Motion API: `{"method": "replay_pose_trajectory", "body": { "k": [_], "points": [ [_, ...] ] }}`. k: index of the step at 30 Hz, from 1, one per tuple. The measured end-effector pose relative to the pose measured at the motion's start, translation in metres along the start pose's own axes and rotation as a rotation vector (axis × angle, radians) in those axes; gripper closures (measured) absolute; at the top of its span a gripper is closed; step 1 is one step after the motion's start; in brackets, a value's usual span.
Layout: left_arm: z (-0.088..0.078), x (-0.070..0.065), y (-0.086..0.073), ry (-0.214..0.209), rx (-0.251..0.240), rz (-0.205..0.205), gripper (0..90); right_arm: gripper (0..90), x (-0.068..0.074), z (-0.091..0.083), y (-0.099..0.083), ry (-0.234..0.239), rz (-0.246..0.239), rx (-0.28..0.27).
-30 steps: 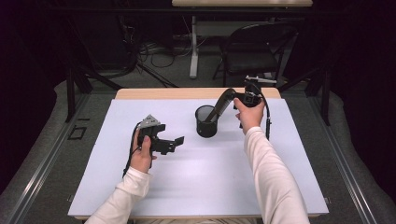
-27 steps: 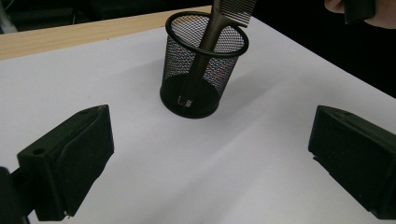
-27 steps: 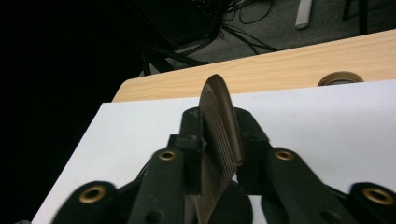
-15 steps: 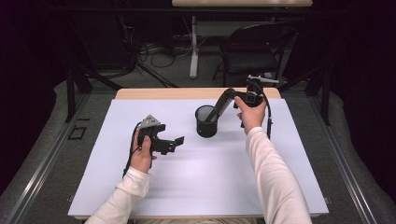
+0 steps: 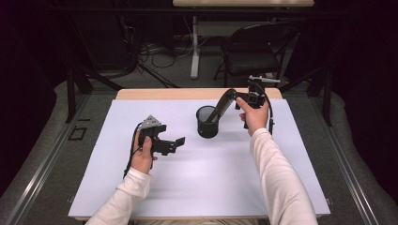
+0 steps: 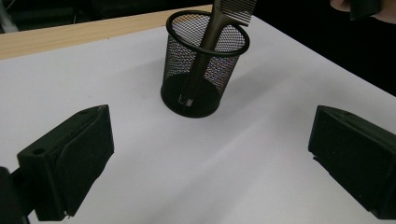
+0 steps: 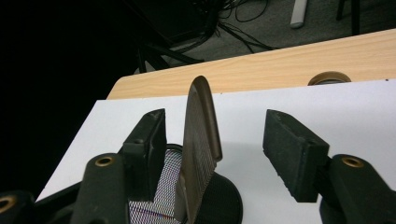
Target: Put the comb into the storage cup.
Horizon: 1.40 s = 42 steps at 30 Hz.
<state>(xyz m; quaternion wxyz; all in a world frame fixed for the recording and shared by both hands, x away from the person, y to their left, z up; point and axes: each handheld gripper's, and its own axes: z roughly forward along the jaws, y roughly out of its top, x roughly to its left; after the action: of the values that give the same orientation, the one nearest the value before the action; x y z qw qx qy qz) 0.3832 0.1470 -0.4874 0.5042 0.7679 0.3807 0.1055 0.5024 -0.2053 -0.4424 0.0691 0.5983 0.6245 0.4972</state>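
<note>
At lower left of the high view the left claw hovers over the desk, released and empty. Mid-frame stands a mesh cup with a comb leaning out of it. Beyond, upper right, the right claw straddles the comb, jaws apart, not gripping.

Overhead light is falling brightly on the white table, while the room behind is sinking into near-black. Soft shadows are trailing toward me beneath the forearms. The mesh cup is shimmering with moiré, perhaps slightly blurred up close.
</note>
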Motion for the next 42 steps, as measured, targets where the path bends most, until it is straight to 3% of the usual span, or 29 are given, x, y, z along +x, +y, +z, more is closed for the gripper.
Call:
{"method": "replay_pose_trajectory", "body": {
  "k": [7, 13, 21, 36, 42],
  "points": [
    [0.000, 0.000, 0.000, -0.001, -0.001, -0.001, 0.4, 35.1, 0.003, -0.003, 0.001, -0.001, -0.035, -0.010],
    [-0.001, 0.000, 0.000, 0.000, -0.003, -0.002, 0.4, 25.6, 0.005, -0.005, 0.000, -0.036, -0.058, 0.003],
    [-0.001, 0.000, 0.000, 0.002, -0.005, -0.005, 0.5, 20.8, 0.010, -0.009, 0.000, -0.085, -0.100, 0.019],
    [-0.002, 0.001, 0.000, -0.001, -0.007, -0.005, 0.4, 17.0, 0.013, -0.022, 0.002, -0.075, -0.136, 0.013],
    [-0.003, 0.001, 0.001, -0.002, -0.009, -0.003, 0.5, 16.4, 0.016, -0.027, 0.002, -0.094, -0.173, 0.030]
  ]
}}
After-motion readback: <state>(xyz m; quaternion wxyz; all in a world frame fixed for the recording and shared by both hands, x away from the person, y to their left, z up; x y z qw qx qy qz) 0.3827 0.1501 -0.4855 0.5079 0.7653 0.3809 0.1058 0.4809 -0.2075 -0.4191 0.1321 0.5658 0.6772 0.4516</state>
